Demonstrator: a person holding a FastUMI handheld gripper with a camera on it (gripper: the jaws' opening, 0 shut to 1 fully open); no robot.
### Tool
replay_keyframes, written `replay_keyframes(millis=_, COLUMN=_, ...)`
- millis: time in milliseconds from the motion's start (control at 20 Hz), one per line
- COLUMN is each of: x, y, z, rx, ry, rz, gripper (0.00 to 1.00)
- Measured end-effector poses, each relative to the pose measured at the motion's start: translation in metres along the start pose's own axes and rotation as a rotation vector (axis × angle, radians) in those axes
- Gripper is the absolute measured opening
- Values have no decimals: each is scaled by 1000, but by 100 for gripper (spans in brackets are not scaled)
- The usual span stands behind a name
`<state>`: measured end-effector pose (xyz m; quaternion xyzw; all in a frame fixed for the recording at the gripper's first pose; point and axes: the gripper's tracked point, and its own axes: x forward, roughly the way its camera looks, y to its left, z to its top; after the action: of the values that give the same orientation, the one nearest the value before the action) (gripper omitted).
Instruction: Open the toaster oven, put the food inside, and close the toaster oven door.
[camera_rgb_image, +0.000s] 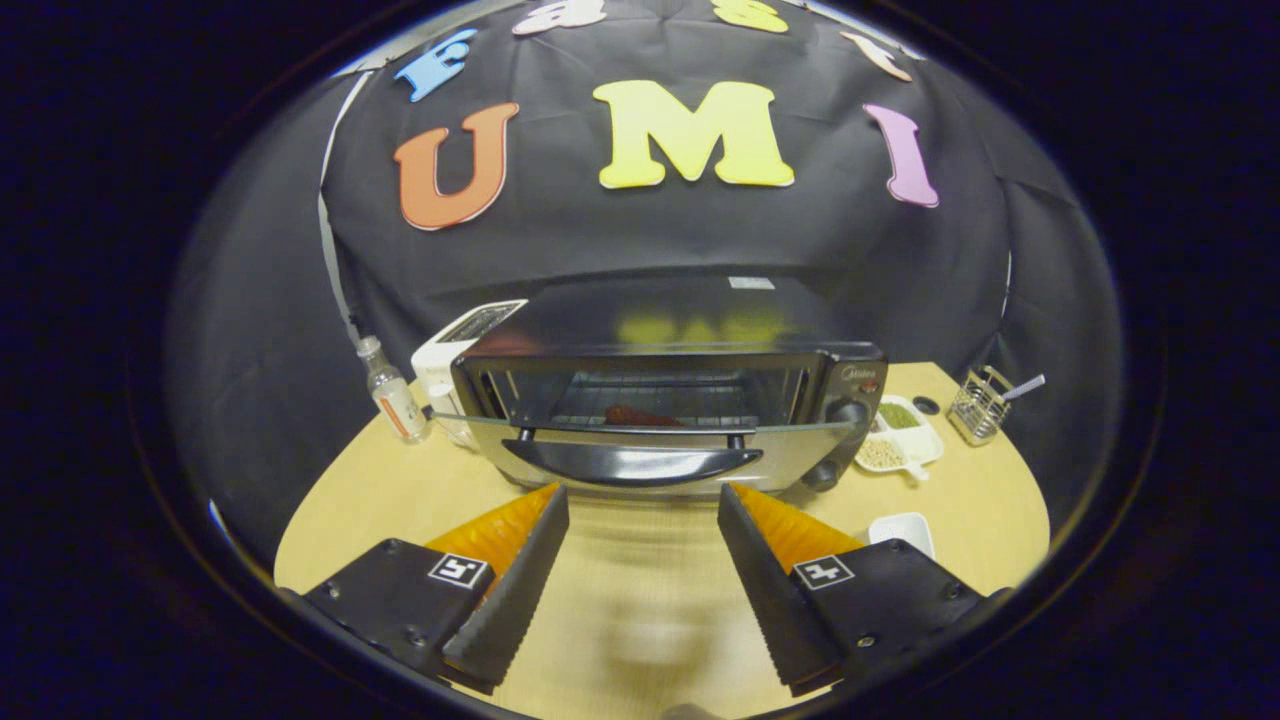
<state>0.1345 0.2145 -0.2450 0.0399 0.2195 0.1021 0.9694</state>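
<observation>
- a pale wooden table (640, 600) runs under everything, with black cloth hung as a wall behind it.
- the toaster oven (665, 395) sits in the middle of the table, its glass door (640, 428) dropped down flat and the handle (635, 463) facing out.
- inside the toaster oven, on the wire rack, lies the food (640, 416), a reddish piece; i can't make out more than that.
- to the left of the toaster oven stands a small clear bottle (392, 395) with an orange label, and a white appliance (455, 345) is tucked just behind the oven's left corner.
- to the right of the toaster oven there's a white divided dish (900, 435) with green and tan grains in it, and further right a wire basket (980, 405) with a utensil sticking up.
- a small white bowl (903, 530) sits in front of the toaster oven on the right.
- the gripper (643, 500) hangs just in front of the toaster oven's handle, fingers spread wide, nothing between them, tips just short of the handle and touching nothing.
</observation>
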Motion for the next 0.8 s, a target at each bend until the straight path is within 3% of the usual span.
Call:
replay_keyframes(millis=350, x=-36, y=-25, z=8, rx=14, ry=-21, rz=-15, gripper=96)
replay_keyframes(millis=800, x=-153, y=-113, z=75, rx=14, ry=-180, rz=-152, gripper=96)
